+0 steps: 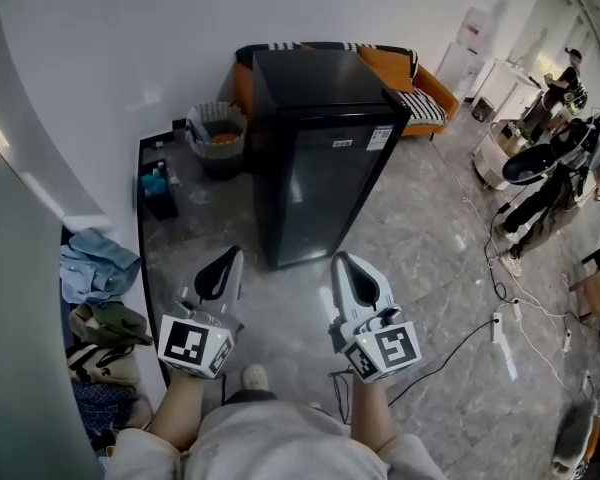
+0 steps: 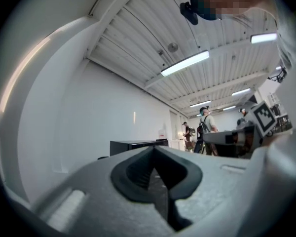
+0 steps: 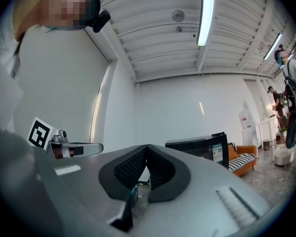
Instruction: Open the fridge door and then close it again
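black boxy fridge (image 1: 315, 83), glossy door (image 1: 325, 193) seemingly closed | left hand-held gripper (image 1: 230, 260) jaws together, empty | right hand-held gripper (image 1: 343, 264) same

One fridge (image 1: 325, 158), one orange sofa (image 1: 392, 66), one bin (image 1: 220, 160) — and two grippers: left gripper (image 1: 225, 265), right gripper (image 1: 346, 270).

Grey marble floor (image 1: 420, 248): black fridge (image 1: 315, 168), waste bin (image 1: 218, 138), orange sofa (image 1: 420, 93), power strip (image 1: 499, 326).
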Available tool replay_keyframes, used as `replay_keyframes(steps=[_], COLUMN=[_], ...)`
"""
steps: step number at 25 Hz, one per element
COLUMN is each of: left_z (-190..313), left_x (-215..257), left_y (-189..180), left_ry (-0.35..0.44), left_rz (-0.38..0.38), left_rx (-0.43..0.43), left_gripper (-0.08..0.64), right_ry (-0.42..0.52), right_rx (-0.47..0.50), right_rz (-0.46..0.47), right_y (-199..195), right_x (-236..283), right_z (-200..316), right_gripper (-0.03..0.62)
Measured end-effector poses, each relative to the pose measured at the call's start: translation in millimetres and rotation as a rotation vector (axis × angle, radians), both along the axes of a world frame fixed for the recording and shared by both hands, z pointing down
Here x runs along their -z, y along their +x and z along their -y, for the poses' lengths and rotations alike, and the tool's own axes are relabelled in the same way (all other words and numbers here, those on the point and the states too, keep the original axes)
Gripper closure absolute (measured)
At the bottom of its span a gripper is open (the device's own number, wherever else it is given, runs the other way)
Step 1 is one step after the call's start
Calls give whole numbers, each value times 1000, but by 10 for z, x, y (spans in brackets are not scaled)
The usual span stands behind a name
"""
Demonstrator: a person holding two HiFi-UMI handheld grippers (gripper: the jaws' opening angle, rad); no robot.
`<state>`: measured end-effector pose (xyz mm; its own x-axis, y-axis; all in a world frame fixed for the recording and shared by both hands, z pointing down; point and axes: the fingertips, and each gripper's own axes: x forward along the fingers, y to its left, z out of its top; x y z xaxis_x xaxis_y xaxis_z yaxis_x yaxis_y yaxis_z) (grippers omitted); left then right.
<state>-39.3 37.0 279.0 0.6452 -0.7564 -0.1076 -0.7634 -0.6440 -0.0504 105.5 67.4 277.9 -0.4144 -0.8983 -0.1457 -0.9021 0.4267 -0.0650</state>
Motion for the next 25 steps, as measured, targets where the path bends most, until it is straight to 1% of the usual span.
replay_keyframes(steps=[6,12,19,25], left_z=[245,443,627,897], left_x=[-82,-122,-187,-190], left_y=[-184,-328,-314,-199], left_ry=[-11,-28,-53,-60], left_rz=[1,0,-8,1], left_rx=[-37,-43,-34,-18], left_gripper=[558,558,558,558], right_ry=[-11,-25,-42,-50], right_rx=[-36,-49,-38,-16], right_rz=[-2,-11,-21,-17], right_y=[-190,-311,-298,-195], right_x=[-70,-77,-143,-161], right_z=[196,360,542,857], right_gripper=[600,600,600,600])
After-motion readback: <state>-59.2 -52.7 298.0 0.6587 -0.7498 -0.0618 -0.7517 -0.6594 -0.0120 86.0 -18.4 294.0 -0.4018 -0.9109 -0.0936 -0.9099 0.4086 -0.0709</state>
